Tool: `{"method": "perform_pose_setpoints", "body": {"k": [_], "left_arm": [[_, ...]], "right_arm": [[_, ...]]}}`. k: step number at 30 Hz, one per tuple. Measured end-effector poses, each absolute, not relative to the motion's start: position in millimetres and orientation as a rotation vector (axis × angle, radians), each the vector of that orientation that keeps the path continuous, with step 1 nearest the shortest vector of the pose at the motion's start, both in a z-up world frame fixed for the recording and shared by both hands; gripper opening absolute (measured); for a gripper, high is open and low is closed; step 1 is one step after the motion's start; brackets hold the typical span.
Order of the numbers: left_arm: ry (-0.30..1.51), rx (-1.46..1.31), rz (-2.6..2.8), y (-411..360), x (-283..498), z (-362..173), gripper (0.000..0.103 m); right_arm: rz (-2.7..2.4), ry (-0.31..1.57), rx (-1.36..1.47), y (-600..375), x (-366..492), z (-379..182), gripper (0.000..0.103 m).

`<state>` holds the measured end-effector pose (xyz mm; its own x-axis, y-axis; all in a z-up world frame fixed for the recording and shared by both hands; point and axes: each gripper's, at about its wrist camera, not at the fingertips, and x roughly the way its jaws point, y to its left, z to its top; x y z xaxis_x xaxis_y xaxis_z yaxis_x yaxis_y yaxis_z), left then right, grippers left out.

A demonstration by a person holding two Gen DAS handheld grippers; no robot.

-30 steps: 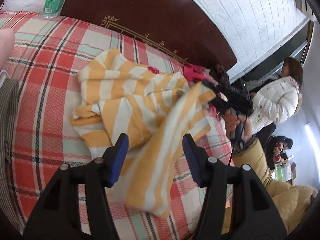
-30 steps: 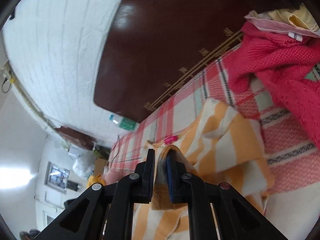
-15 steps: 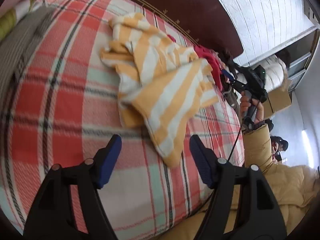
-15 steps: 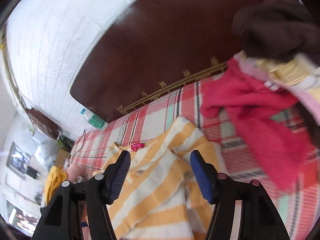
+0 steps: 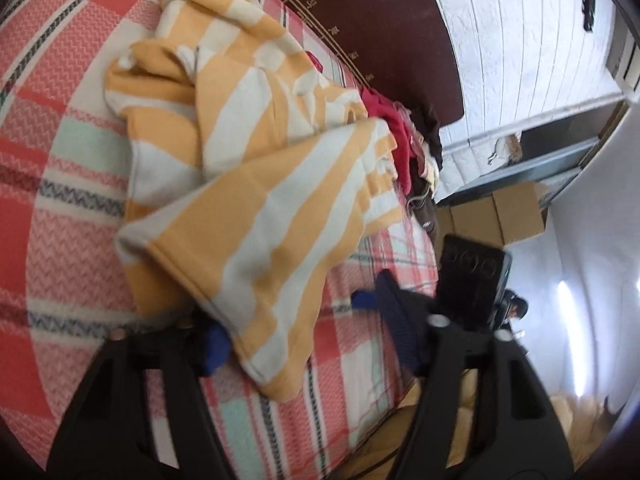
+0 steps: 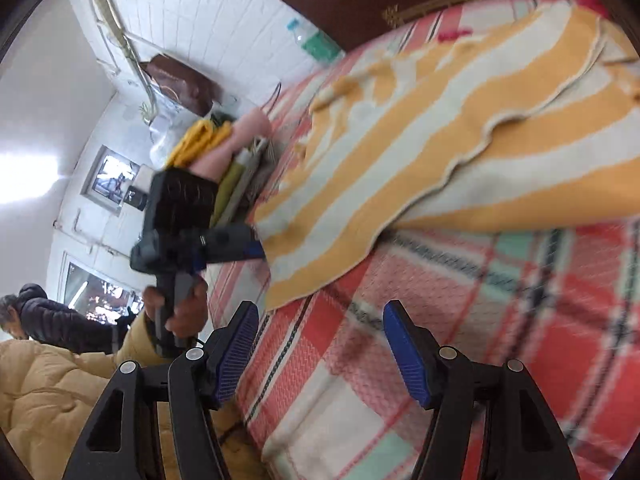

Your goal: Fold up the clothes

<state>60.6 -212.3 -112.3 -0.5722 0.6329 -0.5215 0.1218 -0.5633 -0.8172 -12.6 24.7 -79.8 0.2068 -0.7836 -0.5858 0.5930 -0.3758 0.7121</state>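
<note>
An orange and white striped garment (image 5: 256,152) lies crumpled on the plaid bedspread (image 5: 60,160); it also shows in the right wrist view (image 6: 452,140). My left gripper (image 5: 296,332) is open, its fingers on either side of the garment's near hem corner, which hangs between them. My right gripper (image 6: 320,356) is open and empty, low over bare bedspread (image 6: 480,320) in front of the garment's lower corner. The left gripper's body (image 6: 192,232) shows at that corner in the right wrist view.
A pile of red and dark clothes (image 5: 408,136) lies at the bed's far side by the dark headboard (image 5: 380,20). Folded clothes (image 6: 228,160) and a bottle (image 6: 316,44) sit at the other end. Cardboard boxes (image 5: 496,216) and people stand beyond the bed.
My right gripper let go of the garment, opened and swung down to the bed's near edge. My left gripper moved in until the hem corner lies between its open fingers.
</note>
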Motion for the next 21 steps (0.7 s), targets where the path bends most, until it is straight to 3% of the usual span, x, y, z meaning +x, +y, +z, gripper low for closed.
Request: {"method": "perform_pose_setpoints", "body": {"k": [1, 3, 12, 18, 19, 21], "left_arm": [[-1.260, -1.238, 2.189, -213, 58, -113, 0.027], [-1.300, -1.240, 2.162, -215, 54, -114, 0.016], [-1.581, -1.060, 1.959, -241, 53, -111, 0.016], [-1.565, -1.038, 1.918, -244, 50, -102, 0.016], [-1.542, -1.041, 1.937, -244, 50, -98, 0.016], [-1.511, -1.044, 1.953, -245, 51, -92, 0.016]], "right_arm": [[-1.472, -0.206, 1.289, 20, -11, -83, 0.067], [-1.471, -0.216, 1.277, 14, -12, -86, 0.067], [-1.432, -0.294, 1.280, 2, -16, -93, 0.067], [-1.384, -0.466, 1.271, -9, -29, -98, 0.065], [-1.374, -0.481, 1.274, -12, -32, -100, 0.057], [-1.375, -0.483, 1.266, -19, -35, -99, 0.029]]}}
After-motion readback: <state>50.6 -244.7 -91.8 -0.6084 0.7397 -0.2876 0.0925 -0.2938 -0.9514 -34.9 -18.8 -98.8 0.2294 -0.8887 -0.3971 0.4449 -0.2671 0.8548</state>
